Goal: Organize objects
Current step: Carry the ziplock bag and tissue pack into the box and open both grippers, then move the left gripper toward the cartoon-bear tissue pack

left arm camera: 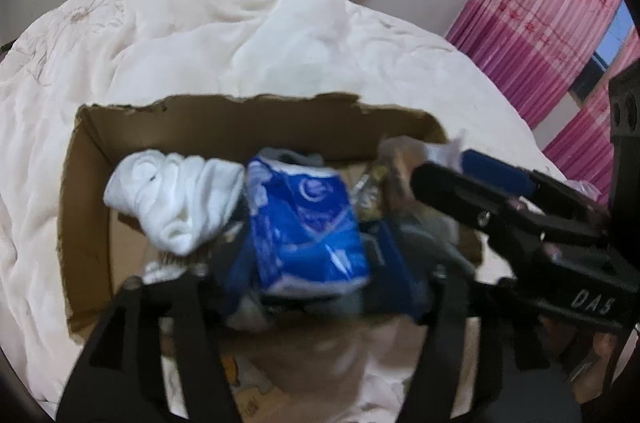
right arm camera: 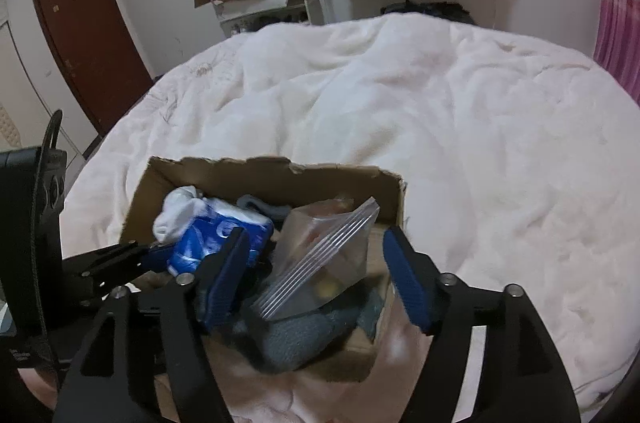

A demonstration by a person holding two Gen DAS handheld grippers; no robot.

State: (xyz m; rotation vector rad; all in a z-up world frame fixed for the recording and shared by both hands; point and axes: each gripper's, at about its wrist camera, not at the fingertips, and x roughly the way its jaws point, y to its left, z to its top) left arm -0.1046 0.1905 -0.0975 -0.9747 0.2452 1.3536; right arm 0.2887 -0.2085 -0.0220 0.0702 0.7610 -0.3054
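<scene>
Both grippers hang over the cardboard box (left arm camera: pixel 92 191) on the bed (left arm camera: pixel 240 35). Left gripper (left arm camera: pixel 316 263) is spread, w/ the blue tissue pack (left arm camera: pixel 308 223) lying between its fingers inside the box, pads apparently off it. Right gripper (right arm camera: pixel 316 271) is spread too, the clear zip bag (right arm camera: pixel 328 247) standing between its blue pads (right arm camera: pixel 408 283), not pinched as far as I can tell.

Step in hand looks like release into the box. To do it well: keep jaws wide, back out along the fingers w/o snagging the bag's zip edge or dragging the pack; box is crowded, so lift clear before swinging aside.

Left view shows the white rolled towel (left arm camera: pixel 176 199) in full beside the pack, plus pink curtains (left arm camera: pixel 540 35). Right view shows the zip bag plainly, a grey knit item (right arm camera: pixel 304 339) under it at the box's near end, and a dark red door (right arm camera: pixel 84 35); in the left view the bag is only a blur.
</scene>
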